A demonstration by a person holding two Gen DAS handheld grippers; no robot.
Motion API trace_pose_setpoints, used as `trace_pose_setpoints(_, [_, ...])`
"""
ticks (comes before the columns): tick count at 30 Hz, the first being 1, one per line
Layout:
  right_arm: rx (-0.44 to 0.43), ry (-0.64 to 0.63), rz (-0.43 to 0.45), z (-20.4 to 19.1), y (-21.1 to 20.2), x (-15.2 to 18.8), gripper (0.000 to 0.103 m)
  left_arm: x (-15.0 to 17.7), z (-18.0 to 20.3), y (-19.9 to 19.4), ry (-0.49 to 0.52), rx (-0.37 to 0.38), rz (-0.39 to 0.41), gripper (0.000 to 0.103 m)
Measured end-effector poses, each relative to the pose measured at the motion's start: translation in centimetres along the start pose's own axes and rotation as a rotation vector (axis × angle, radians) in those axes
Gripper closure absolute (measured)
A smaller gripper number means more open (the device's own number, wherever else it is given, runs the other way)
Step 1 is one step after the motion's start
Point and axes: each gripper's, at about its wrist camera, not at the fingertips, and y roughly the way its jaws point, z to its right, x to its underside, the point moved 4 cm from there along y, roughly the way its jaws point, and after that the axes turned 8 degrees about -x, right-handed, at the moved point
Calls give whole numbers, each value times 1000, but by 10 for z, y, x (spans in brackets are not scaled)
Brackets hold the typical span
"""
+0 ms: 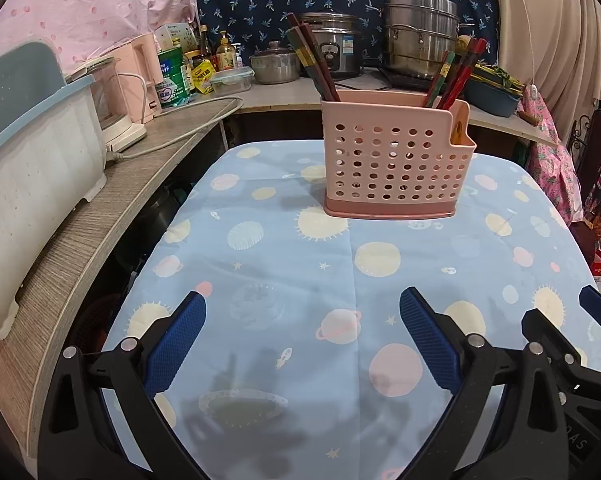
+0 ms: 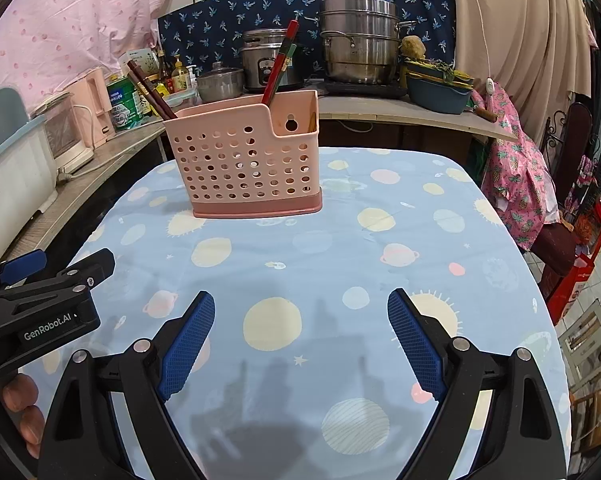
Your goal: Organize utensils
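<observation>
Beside left tongs [image 2: 40, 276], fingers [image 2: 22, 408]

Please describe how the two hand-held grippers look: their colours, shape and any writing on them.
Both the left gripper and the right gripper have black plastic frames with silver rivets and two fingers faced with blue textured pads. In the right wrist view, the left gripper's body carries white "GenRobot.AI" lettering. No cables or sleeves show.

Even indoor light from above and behind my tools; I see soft gripper shadows on the tablecloth [image 1: 300, 240] just beneath the fingers. Both views are sharp centrally, with fisheye bowing and dark vignetted corners.
</observation>
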Motion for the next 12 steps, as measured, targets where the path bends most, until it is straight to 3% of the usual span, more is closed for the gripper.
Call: trace_pose_setpoints(12, [0, -3, 10, 0, 1, -7, 18, -5, 0, 2, -11, 15, 5, 10])
